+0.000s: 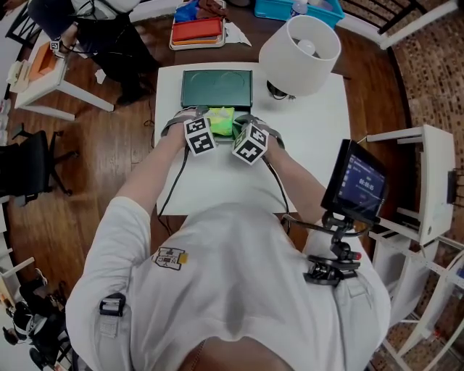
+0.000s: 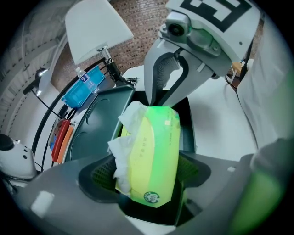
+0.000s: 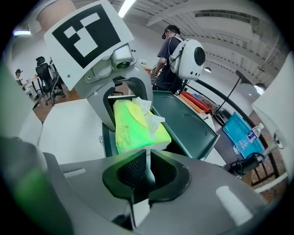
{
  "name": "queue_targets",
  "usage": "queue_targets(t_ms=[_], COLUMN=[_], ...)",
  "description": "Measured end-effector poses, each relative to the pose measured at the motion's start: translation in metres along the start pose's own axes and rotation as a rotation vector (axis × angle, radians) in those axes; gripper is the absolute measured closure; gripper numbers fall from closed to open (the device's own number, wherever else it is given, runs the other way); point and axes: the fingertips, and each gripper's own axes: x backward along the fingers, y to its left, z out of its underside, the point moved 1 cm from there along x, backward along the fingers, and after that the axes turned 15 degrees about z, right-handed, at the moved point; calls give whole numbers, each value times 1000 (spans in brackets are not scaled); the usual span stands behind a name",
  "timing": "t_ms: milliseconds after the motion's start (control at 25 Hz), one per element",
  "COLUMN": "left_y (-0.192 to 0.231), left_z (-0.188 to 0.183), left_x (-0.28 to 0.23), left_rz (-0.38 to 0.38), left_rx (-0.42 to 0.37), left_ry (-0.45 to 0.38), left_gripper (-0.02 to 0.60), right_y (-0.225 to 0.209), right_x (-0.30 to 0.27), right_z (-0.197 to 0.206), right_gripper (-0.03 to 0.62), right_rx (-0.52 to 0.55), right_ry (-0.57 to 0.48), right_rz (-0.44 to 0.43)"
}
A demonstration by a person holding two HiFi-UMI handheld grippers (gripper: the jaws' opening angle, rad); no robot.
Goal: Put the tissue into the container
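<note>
A bright green tissue pack [image 1: 222, 120] sits at the near edge of the dark green container [image 1: 217, 88] on the white table [image 1: 312, 130]. My left gripper [image 2: 147, 172] is shut on the tissue pack [image 2: 154, 151], its pads pressing the pack's two sides. White tissue [image 2: 121, 147] bulges from the pack's opening. My right gripper [image 3: 148, 167] faces the left one across the pack [image 3: 135, 126], its jaws shut on a thin white sheet of tissue [image 3: 148, 156] that runs up to the pack's opening. The container [image 3: 183, 119] lies open just behind.
A white lamp shade [image 1: 299, 45] stands at the table's back right. A tablet on a mount [image 1: 357, 181] sits at the right edge. Red and orange trays [image 1: 196, 30] and a blue bin [image 1: 297, 9] lie beyond the table. A person with a white backpack [image 3: 179, 55] stands far off.
</note>
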Motion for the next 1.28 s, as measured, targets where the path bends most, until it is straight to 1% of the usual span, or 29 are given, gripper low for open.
queue_targets(t_ms=[200, 320, 440, 680, 800, 960, 1160, 1280], left_y=[1, 0, 1, 1, 2, 5, 9, 8], left_z=[-1, -6, -9, -11, -15, -17, -5, -1], left_x=[-2, 5, 11, 18, 29, 48, 63, 73], left_rz=[23, 37, 37, 17, -7, -66, -117, -151], left_rx=[-3, -11, -27, -38, -41, -24, 17, 54], left_ry=[-18, -55, -67, -95, -134, -194, -232, -277], left_gripper=[219, 181, 156, 155, 155, 155, 155, 155], right_y=[3, 4, 3, 4, 4, 2, -14, -27], right_x=[-7, -8, -8, -11, -11, -5, 5, 18], right_z=[4, 6, 6, 6, 7, 6, 1, -5], right_gripper=[569, 569, 569, 569, 568, 569, 569, 569], right_rx=[50, 74, 79, 84, 82, 75, 30, -12], right_ry=[54, 75, 84, 87, 86, 74, 36, -11], right_rz=[6, 13, 20, 21, 21, 30, 85, 134])
